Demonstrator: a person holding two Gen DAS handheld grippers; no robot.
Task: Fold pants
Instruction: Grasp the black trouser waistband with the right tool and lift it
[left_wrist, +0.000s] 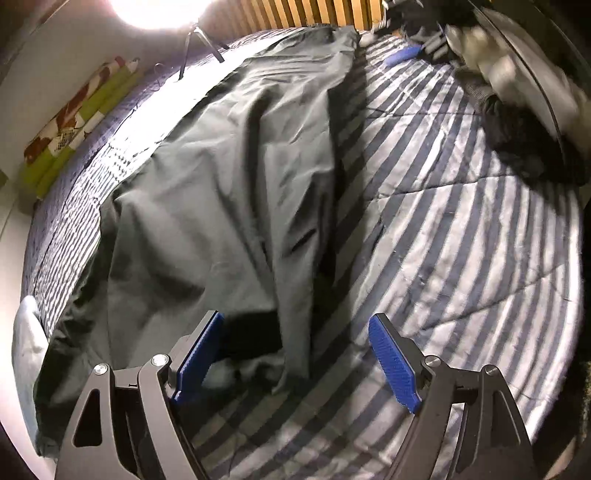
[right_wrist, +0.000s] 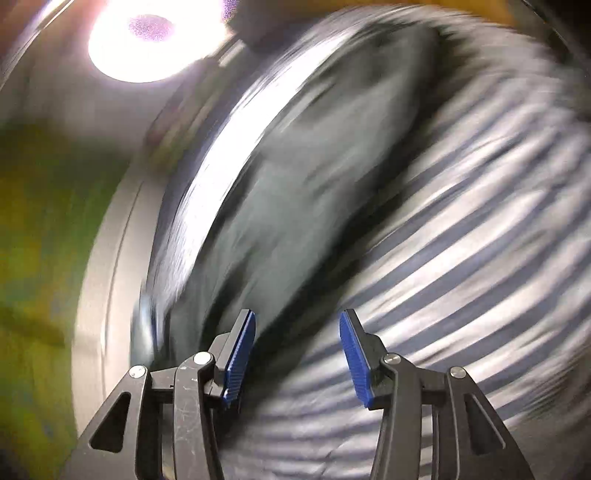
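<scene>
The right wrist view is heavily blurred by motion. The right hand-held gripper (right_wrist: 297, 356) occupies the near edge of the frame, with its two blue pads (right_wrist: 352, 356) standing apart and nothing between them. Beyond the pads, dark grey pants (right_wrist: 295, 206) lie in a long band that runs from the near centre to the far right. To their right is a striped bedcover (right_wrist: 480, 258) in grey and white. A bright round lamp (right_wrist: 147, 48) glares at the far left. A pale wall (right_wrist: 103, 277) and a green-yellow smear fill the left side; its detail cannot be made out.
</scene>
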